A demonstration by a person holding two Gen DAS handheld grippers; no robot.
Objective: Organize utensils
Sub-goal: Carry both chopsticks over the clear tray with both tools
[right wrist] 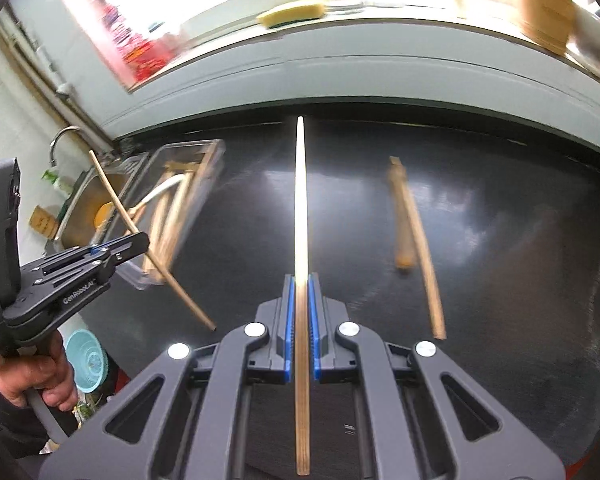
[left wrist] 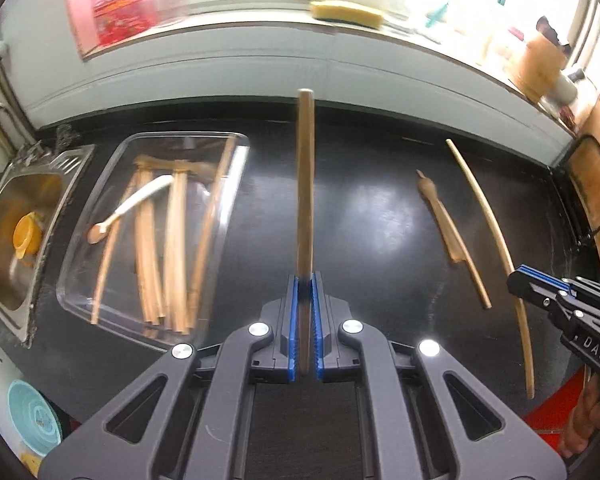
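Observation:
My left gripper (left wrist: 305,280) is shut on a wooden chopstick (left wrist: 305,184) that points away from me, above the black counter (left wrist: 360,208). My right gripper (right wrist: 300,280) is shut on a pale chopstick (right wrist: 300,208); it also shows in the left wrist view (left wrist: 496,232). A clear plastic tray (left wrist: 112,168) at the left holds several wooden chopsticks (left wrist: 172,240) and a white-handled spoon (left wrist: 132,204). A loose chopstick (right wrist: 420,248) and a wooden spoon (right wrist: 399,216) lie together on the counter at the right.
A steel sink (left wrist: 8,216) with an orange cup (left wrist: 26,236) lies left of the tray. A yellow sponge (left wrist: 346,12) and a wooden block (left wrist: 540,64) sit on the sill behind. A cutting board (left wrist: 596,196) is at the far right.

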